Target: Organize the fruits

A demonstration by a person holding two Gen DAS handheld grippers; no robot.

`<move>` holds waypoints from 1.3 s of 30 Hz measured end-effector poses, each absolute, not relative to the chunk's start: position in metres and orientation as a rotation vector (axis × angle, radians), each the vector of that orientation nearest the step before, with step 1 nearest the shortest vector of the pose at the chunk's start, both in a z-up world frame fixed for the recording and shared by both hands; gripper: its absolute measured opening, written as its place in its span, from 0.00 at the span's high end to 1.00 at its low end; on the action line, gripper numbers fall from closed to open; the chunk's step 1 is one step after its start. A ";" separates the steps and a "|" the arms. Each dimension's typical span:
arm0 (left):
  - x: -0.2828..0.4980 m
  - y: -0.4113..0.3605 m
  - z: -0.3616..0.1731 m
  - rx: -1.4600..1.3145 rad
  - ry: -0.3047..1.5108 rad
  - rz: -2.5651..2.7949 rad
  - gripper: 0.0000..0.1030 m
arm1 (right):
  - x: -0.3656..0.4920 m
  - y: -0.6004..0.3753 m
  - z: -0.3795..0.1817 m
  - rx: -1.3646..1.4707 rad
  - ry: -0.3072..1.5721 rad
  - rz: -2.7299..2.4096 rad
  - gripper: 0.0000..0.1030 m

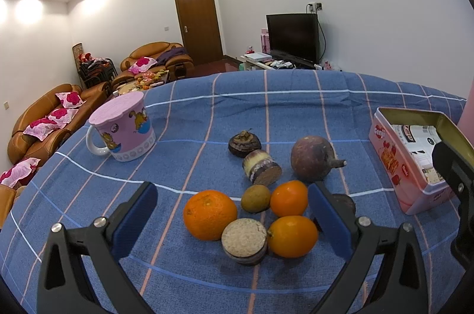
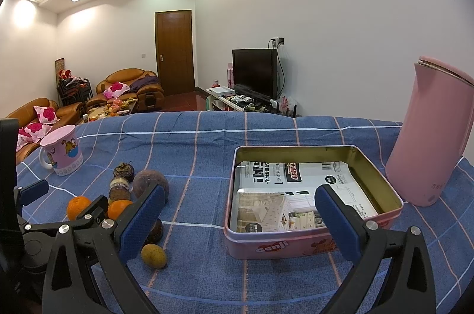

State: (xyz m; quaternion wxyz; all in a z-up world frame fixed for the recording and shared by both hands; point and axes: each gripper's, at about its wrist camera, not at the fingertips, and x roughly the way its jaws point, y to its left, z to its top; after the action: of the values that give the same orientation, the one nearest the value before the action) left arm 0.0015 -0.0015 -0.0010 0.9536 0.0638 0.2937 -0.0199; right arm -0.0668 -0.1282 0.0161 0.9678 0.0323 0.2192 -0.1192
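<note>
Both tongs, the left gripper (image 1: 232, 220) and the right gripper (image 2: 240, 220), are wide open and hold nothing. Round orange fruits (image 1: 209, 214) lie near, left of the pink metal tin (image 2: 311, 243) on the blue checked cloth (image 1: 296, 112).

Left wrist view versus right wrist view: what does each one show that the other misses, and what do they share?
Only the left wrist view shows the cut fruit with a pale face and the kumquat beside it. Only the right wrist view shows the pink kettle and the tin's paper-lined floor. Both show the pink tin, the cartoon mug, the large orange and the open left claw.
</note>
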 end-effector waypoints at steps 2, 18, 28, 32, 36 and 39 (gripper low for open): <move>0.001 -0.001 -0.001 0.129 0.598 -0.040 0.00 | -0.067 -0.128 0.016 0.065 0.444 -0.240 0.01; 0.003 0.002 -0.005 0.125 0.610 -0.048 0.00 | -0.061 -0.130 0.012 0.069 0.473 -0.207 0.01; 0.011 0.020 -0.007 0.157 0.639 0.009 0.00 | -0.050 -0.101 -0.001 0.006 0.579 0.010 0.35; 0.018 0.052 -0.003 0.082 0.660 0.032 0.00 | -0.042 -0.096 -0.010 0.026 0.656 0.095 0.36; 0.022 0.077 -0.002 0.020 0.685 0.038 0.01 | -0.037 -0.090 -0.019 0.028 0.718 0.137 0.42; 0.024 0.087 -0.003 -0.008 0.700 0.014 0.07 | -0.031 -0.088 -0.024 0.029 0.758 0.157 0.46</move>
State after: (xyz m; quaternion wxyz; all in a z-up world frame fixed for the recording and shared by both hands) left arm 0.0238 0.0868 -0.0034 0.9393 -0.0039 0.3431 0.0068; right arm -0.0307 -0.0878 -0.0240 0.9259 0.0142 0.3696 0.0768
